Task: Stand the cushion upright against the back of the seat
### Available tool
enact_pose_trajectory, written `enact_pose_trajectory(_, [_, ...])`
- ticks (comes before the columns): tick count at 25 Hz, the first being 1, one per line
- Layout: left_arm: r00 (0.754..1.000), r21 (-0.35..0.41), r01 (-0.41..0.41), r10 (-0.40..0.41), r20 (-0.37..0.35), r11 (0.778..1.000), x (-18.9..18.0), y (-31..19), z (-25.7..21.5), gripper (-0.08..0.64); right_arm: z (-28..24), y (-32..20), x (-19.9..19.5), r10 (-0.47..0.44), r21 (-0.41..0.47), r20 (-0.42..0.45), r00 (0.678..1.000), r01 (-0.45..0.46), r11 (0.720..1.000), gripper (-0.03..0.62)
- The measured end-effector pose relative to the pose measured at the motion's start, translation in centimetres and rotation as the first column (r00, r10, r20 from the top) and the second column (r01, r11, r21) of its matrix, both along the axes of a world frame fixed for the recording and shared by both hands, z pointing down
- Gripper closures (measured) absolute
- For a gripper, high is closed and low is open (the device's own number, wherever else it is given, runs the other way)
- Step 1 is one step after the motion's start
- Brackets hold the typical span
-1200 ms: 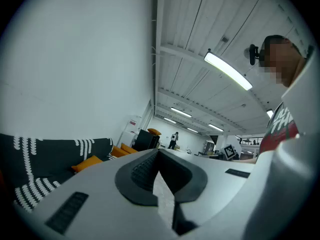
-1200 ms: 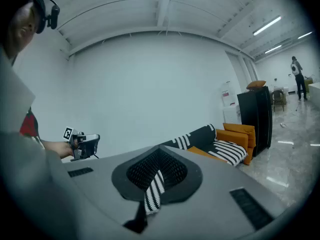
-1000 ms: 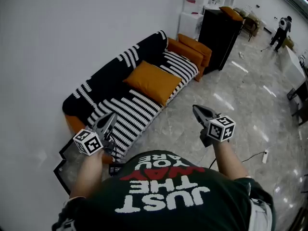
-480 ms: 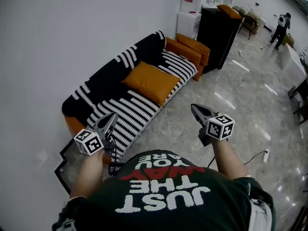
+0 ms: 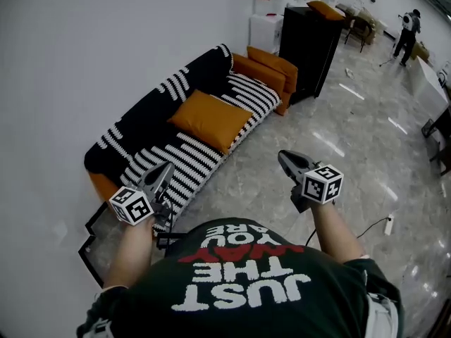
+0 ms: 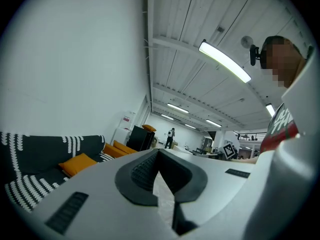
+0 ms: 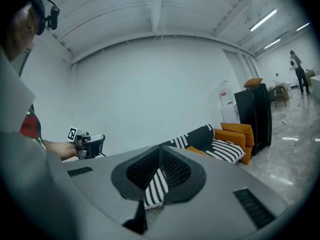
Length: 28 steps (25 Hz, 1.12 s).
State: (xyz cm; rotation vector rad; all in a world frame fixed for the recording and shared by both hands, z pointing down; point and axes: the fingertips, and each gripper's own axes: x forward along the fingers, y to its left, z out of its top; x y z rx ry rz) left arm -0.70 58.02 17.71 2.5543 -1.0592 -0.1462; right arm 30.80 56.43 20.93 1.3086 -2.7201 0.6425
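Midway along the sofa (image 5: 176,162) seat, the orange cushion (image 5: 206,120) lies flat, well apart from both grippers. Left gripper (image 5: 165,169) and right gripper (image 5: 284,158) are closed and empty. Both should open wide, take opposite cushion edges, then tip it against the backrest (image 5: 151,118).

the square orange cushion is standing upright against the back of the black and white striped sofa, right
Not quite. The square orange cushion is not upright against the back. It lies flat on the seat of the black and white striped sofa, as the head view shows.
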Motion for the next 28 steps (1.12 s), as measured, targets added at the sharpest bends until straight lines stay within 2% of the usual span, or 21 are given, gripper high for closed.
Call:
enact_pose_trajectory(7, [1.000,0.005,-0.027,0.027,0.013,1.000,3.2,-2.0,-0.2,0.549,0.6,-1.6,2.9,0.019,-0.002,0.011,1.000,-0.019,1.000,0.568])
enact_pose_trajectory(15, [0.999,-0.021,-0.033,0.033,-0.016,0.999,1.6,-7.8,1.4,0.549,1.9,-6.8,0.9,0.006,-0.031,-0.025,1.000,-0.007,0.999,0.566])
enact_pose_trajectory(20, [0.996,-0.037,-0.080,0.078,-0.053,0.996,-1.1,-15.8,4.3,0.549,3.9,-13.5,-1.9,0.030,-0.059,-0.065,0.997,-0.034,0.998,0.566])
enact_pose_trajectory(25, [0.985,-0.053,-0.161,0.156,-0.077,0.986,-4.5,-27.0,6.2,0.549,4.7,-23.6,-5.9,0.091,-0.094,-0.076,0.993,-0.098,0.991,0.566])
enact_pose_trajectory(28, [0.979,-0.080,-0.196,0.190,-0.078,0.977,-6.9,-32.7,6.7,0.549,4.9,-29.1,-9.1,0.084,-0.128,-0.103,0.991,-0.097,0.987,0.561])
